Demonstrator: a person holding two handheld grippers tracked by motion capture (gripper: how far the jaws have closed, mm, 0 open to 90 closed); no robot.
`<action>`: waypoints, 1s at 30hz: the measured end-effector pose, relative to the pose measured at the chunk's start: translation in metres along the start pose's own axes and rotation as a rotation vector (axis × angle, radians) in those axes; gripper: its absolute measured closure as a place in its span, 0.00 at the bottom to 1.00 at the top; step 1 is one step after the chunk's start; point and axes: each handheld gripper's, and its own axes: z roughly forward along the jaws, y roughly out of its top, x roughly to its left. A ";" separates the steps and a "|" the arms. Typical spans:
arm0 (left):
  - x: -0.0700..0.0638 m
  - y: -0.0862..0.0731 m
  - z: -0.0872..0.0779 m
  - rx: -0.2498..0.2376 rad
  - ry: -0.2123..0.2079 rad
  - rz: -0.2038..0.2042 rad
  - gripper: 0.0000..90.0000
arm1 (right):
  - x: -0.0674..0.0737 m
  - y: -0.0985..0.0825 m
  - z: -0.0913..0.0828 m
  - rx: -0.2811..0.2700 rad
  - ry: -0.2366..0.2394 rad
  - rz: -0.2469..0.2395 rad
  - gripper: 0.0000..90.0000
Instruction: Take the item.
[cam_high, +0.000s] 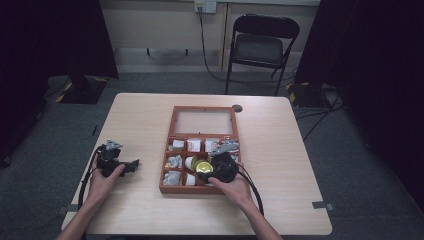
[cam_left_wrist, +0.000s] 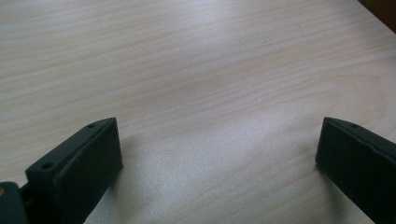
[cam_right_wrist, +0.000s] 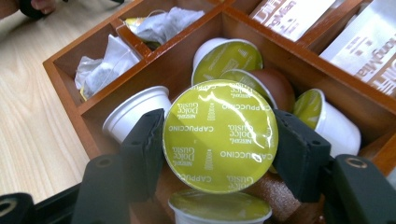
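Your right gripper (cam_right_wrist: 219, 140) is clamped on a coffee capsule (cam_right_wrist: 220, 135), one jaw on each side of its round rim, green foil lid facing the camera with "Cappuccino" printed around it. The capsule sits just above the middle compartment of the wooden box (cam_high: 171, 150), near the box's front edge. Your right hand (cam_high: 235, 187) wraps the gripper body from behind, forearm coming in from the table's near edge.

Your left gripper (cam_high: 114, 161) rests low over bare table (cam_left_wrist: 196, 70) by the near left side, jaws wide apart, nothing between them. Your left hand (cam_high: 102, 180) holds it, jaws pointing towards the box.

Below the held capsule: more capsules (cam_right_wrist: 229, 58) in the same compartment, white plastic cups with glossy green foil tops, one brown. Left-hand compartments hold crumpled tea bags (cam_right_wrist: 105, 63). The farther compartments hold flat sachets (cam_right_wrist: 292, 14) with printed lettering. Box is reddish-brown wood with thin dividers; its glazed lid (cam_high: 204, 121) lies open flat towards the table's far edge. Table top is pale wood grain, rounded corners.
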 end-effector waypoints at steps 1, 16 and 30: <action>0.000 0.000 0.000 0.003 0.000 0.003 0.00 | 0.000 0.000 0.000 -0.003 0.001 0.001 0.43; 0.000 0.000 -0.001 0.005 -0.004 0.006 0.00 | -0.002 0.003 -0.010 -0.053 -0.006 0.002 0.43; 0.000 0.000 0.000 0.005 -0.006 0.004 0.00 | -0.003 0.006 -0.022 -0.107 -0.011 0.002 0.43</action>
